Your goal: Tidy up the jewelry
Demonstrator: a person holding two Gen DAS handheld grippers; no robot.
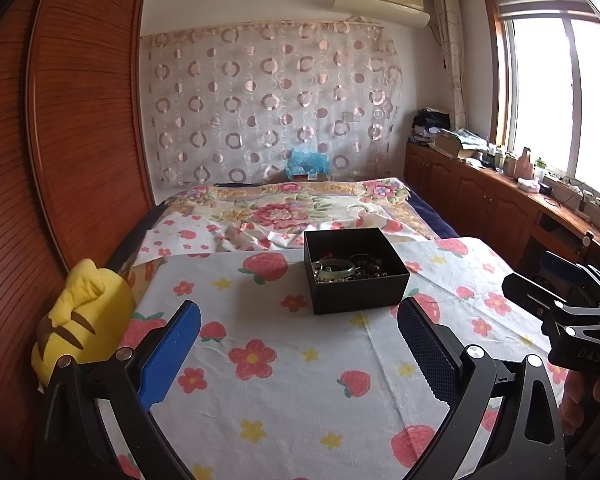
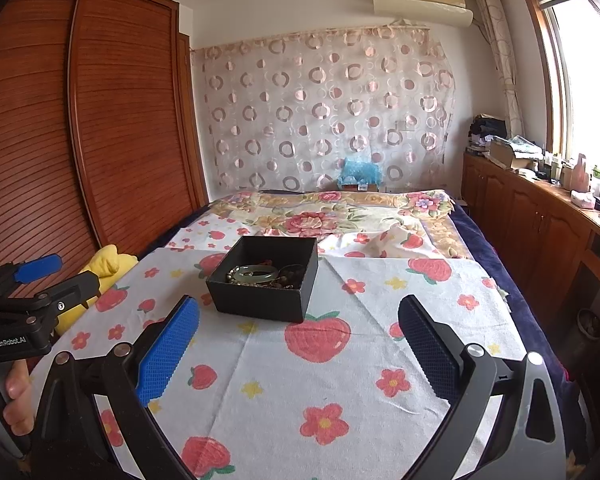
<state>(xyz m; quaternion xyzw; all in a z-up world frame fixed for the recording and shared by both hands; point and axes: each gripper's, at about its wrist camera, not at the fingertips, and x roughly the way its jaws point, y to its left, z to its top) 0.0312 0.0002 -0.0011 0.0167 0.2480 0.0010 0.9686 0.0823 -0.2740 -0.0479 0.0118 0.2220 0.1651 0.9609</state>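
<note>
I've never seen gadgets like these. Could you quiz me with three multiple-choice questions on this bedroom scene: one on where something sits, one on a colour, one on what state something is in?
1. Where is the jewelry?
A. Scattered over the cloth
B. Inside the black box
C. On the window counter

2. What colour is the plush toy at the bed's left edge?
A. Yellow
B. Green
C. White

3. How are both grippers?
A. Shut on a bangle
B. Shut, empty
C. Open, empty

Answers:
1 B: the bangle and beads lie in the black box.
2 A: the plush toy is yellow.
3 C: left gripper and right gripper both have spread fingers with only cloth between.
</note>
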